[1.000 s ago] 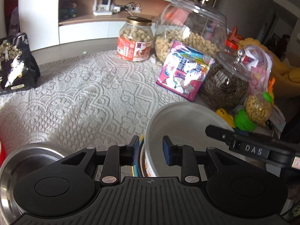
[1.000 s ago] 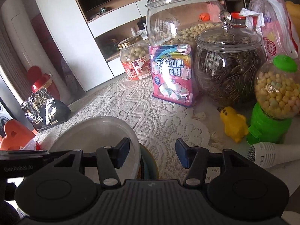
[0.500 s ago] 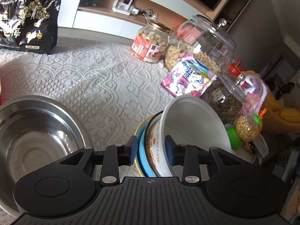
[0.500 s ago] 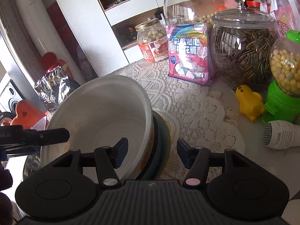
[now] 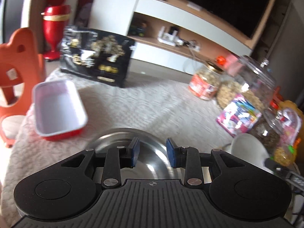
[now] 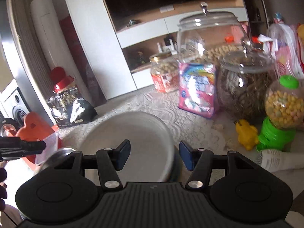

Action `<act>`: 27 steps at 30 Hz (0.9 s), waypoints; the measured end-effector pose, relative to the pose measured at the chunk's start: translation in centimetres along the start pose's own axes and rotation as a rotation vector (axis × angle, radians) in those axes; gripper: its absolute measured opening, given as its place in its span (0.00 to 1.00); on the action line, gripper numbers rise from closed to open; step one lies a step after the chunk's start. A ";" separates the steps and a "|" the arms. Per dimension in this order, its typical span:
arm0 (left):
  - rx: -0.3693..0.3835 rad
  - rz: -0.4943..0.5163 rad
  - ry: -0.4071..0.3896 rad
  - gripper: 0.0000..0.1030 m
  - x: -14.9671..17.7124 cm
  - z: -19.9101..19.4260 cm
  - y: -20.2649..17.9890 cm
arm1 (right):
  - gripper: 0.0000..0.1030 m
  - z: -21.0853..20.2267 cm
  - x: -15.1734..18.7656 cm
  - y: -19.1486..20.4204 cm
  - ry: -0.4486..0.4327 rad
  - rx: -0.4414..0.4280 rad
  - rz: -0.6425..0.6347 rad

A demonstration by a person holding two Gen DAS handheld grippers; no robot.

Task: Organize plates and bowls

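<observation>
In the left wrist view my left gripper [image 5: 153, 153] hovers open over a steel bowl [image 5: 121, 136], nothing between its blue pads. The white bowl [image 5: 248, 148] is off to its right. A red dish with a white inside [image 5: 58, 108] lies further left on the lace cloth. In the right wrist view the white bowl [image 6: 129, 133] rests on a blue-green plate [image 6: 177, 169]. My right gripper [image 6: 154, 156] straddles the bowl's right rim, one pad inside and one outside. Its jaws are opening and the pads stand clear of the rim. The steel bowl [image 6: 57, 153] shows at the left.
Glass jars [image 6: 245, 87], a nut jar [image 6: 163, 76], a pink sweets bag [image 6: 197, 91], a yellow duck [image 6: 246, 134] and a green candy dispenser [image 6: 281, 114] crowd the right. A black bag [image 5: 96, 57] and an orange stand [image 5: 17, 72] sit at the back left.
My left gripper let go of the white bowl's rim and swung left over the steel bowl. The tilted white bowl now sits level on the plate. My right gripper's jaws widened.
</observation>
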State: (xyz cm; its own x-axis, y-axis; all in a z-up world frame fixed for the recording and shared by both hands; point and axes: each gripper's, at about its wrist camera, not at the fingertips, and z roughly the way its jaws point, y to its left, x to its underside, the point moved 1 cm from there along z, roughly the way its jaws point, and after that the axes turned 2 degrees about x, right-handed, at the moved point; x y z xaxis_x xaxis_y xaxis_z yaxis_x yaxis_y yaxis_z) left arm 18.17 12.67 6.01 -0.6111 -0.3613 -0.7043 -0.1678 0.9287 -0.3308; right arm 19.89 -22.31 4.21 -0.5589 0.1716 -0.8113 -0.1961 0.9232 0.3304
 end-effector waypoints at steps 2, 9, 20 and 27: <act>-0.064 -0.079 -0.001 0.33 -0.1 -0.1 2.8 | 0.59 -0.5 -0.7 1.8 -0.031 -0.005 -0.012; -0.135 -0.158 0.074 0.33 1.0 1.4 7.4 | 0.58 -1.9 -1.6 8.1 -0.144 0.038 -0.206; -0.090 -0.205 0.175 0.34 3.3 4.1 8.8 | 0.58 -0.1 1.4 1.7 0.007 0.160 -0.112; -0.079 -0.165 0.178 0.41 2.5 6.3 8.1 | 0.58 1.3 2.6 -0.3 0.064 0.139 -0.047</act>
State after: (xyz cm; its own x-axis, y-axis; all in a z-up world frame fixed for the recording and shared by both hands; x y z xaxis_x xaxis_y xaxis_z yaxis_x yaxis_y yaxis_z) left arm 20.14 18.76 -2.34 -0.6961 -0.4945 -0.5205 -0.3325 0.8646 -0.3767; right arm 19.59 -21.73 1.39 -0.6027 0.1085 -0.7905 -0.1129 0.9691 0.2191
